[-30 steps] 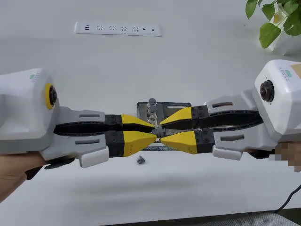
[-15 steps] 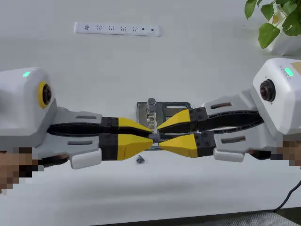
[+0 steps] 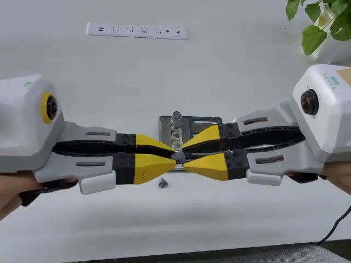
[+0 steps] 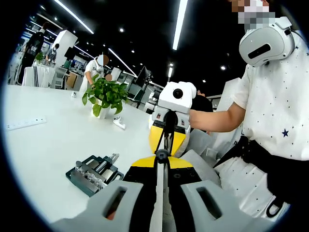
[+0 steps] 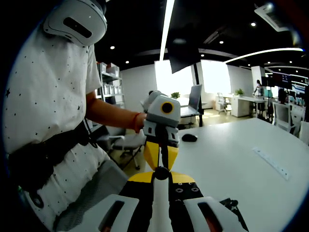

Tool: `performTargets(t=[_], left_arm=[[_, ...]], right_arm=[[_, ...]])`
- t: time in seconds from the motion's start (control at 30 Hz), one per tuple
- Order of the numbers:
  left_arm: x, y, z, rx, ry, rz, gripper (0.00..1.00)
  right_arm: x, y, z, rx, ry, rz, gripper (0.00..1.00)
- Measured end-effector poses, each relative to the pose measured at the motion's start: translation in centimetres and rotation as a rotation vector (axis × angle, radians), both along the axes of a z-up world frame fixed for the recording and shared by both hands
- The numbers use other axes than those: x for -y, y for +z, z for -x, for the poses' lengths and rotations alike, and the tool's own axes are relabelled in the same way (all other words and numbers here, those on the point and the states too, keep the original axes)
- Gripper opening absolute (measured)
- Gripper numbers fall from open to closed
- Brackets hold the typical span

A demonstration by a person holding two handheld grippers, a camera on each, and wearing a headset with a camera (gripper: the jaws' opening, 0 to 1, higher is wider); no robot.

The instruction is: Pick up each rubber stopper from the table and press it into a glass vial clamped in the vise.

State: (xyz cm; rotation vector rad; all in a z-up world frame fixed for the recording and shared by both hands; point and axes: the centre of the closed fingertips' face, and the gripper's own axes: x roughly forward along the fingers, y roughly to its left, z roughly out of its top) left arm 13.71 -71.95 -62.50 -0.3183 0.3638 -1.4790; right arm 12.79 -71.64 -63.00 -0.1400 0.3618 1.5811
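My left gripper [image 3: 175, 155] and right gripper [image 3: 184, 154] meet tip to tip above the table, just in front of the vise [image 3: 204, 123]. A small grey rubber stopper [image 3: 179, 155] sits between the two pairs of yellow jaws, and both look shut on it. It shows as a dark round knob [image 4: 162, 154] at the jaw tips in the left gripper view, and the stopper [image 5: 161, 173] looks the same in the right gripper view. The vise holds a row of glass vials [image 3: 176, 133]; the far vial wears a grey stopper [image 3: 176, 115]. Another loose stopper [image 3: 163, 183] lies on the table below the jaws.
A white power strip [image 3: 137, 31] lies at the back of the white table. A potted plant [image 3: 321, 24] stands at the back right. The vise [image 4: 94, 171] is low and to the left in the left gripper view. The table's front edge runs close below the grippers.
Both grippers stay tip to tip around the stopper. The meeting point has drifted slightly left over the vise's front. The loose stopper and the vise have not moved.
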Motion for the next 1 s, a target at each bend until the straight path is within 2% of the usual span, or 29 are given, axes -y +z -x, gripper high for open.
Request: performTargets(t=[0.23, 0.7, 0.83, 1.0], left_arm=[[-0.1, -0.5, 0.0, 0.011, 0.011, -0.01, 0.04], [-0.6, -1.0, -0.5, 0.058, 0.048, -0.03, 0.04], [-1.2, -1.4, -0.7, 0.074, 0.07, -0.045, 0.04], [-1.8, -1.9, -1.2, 0.094, 0.099, -0.065, 0.12]], right_arm=[[-0.5, -0.2, 0.2, -0.015, -0.011, 0.018, 0.05], [-0.3, -0.7, -0.4, -0.038, -0.03, 0.057, 0.05], [0.2, -1.0, -1.2, -0.041, -0.062, 0.079, 0.05], [1.0, -1.5, -2.5, -0.042, -0.105, 0.114, 0.05]])
